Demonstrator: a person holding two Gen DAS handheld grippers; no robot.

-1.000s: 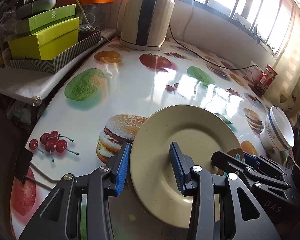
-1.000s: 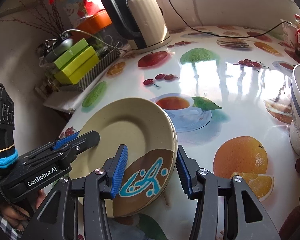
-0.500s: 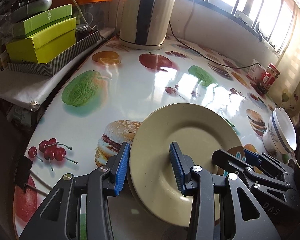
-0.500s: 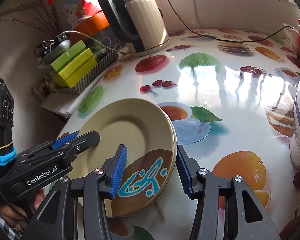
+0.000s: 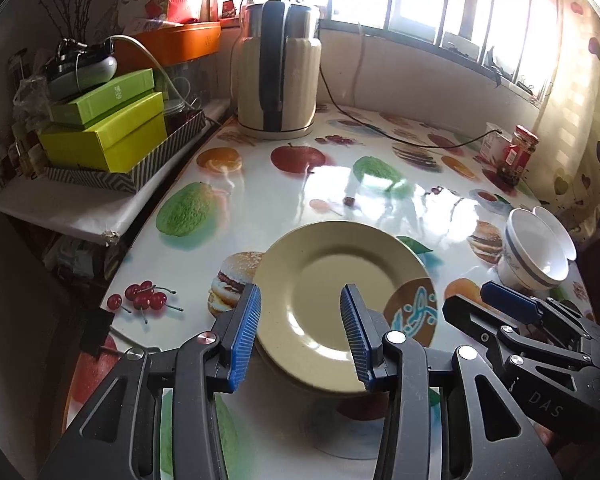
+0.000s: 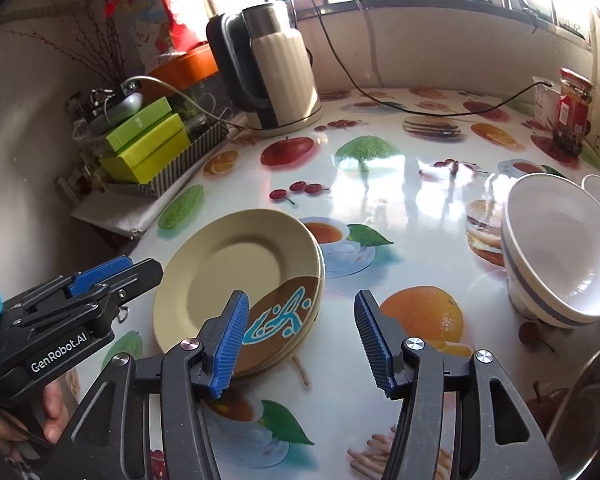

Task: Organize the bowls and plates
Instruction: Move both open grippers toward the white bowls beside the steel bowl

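A cream plate with a brown and blue patch [image 5: 332, 292] lies on top of other plates on the fruit-print table; it also shows in the right wrist view [image 6: 236, 276]. My left gripper [image 5: 300, 336] is open, its blue pads either side of the plate's near rim, a little above it. My right gripper [image 6: 298, 340] is open and empty, drawn back to the right of the plates. Stacked white bowls with a blue band [image 6: 556, 256] stand to the right, also in the left wrist view [image 5: 536, 252].
A cream electric kettle [image 5: 278, 80] and its cable stand at the back. Green boxes [image 5: 108, 128] sit in a striped tray on a side shelf at left. A red jar [image 6: 574, 112] is at the back right. A metal rim [image 6: 588, 412] shows at lower right.
Both grippers have opened wider and pulled back and up from the plate stack. The right gripper let go of the plate's patterned edge and shifted right. The plates rest flat.
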